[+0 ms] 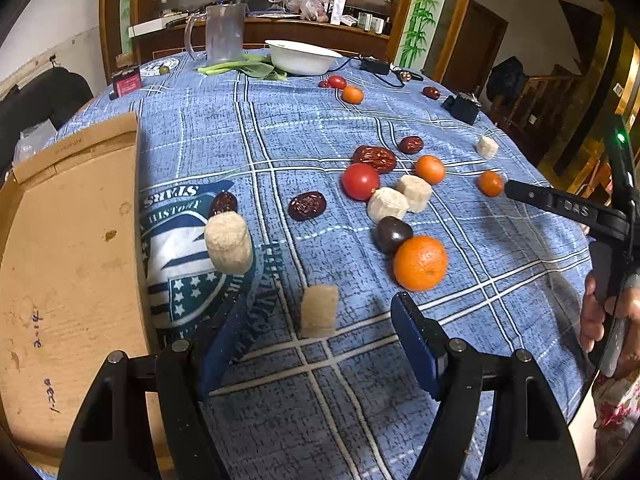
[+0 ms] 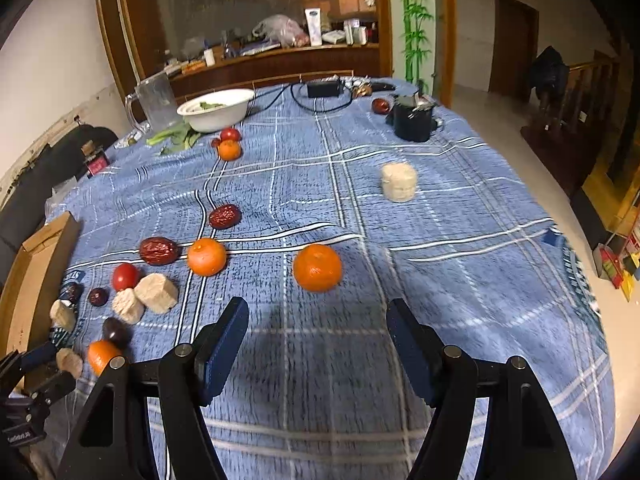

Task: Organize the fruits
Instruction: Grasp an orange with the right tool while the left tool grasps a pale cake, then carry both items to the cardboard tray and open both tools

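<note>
Fruits lie scattered on the blue plaid tablecloth (image 1: 480, 320). In the left wrist view my left gripper (image 1: 320, 316) is open, with a beige sugarcane chunk (image 1: 319, 310) on the cloth between its fingers. Another chunk (image 1: 229, 242) lies left, a big orange (image 1: 419, 263), a dark plum (image 1: 392, 234), a tomato (image 1: 360, 181) and red dates (image 1: 307, 205) ahead. In the right wrist view my right gripper (image 2: 318, 312) is open and empty, just short of an orange (image 2: 317, 267). Another orange (image 2: 206, 256), dates (image 2: 159, 250) and a sugarcane chunk (image 2: 398, 181) lie beyond.
A cardboard box (image 1: 68, 260) sits at the table's left edge. A white bowl (image 1: 302, 56), a plastic jug (image 1: 224, 32) and greens (image 1: 240, 66) stand at the back. A black cup (image 2: 412, 120), a power adapter and cable (image 2: 324, 89) lie far right.
</note>
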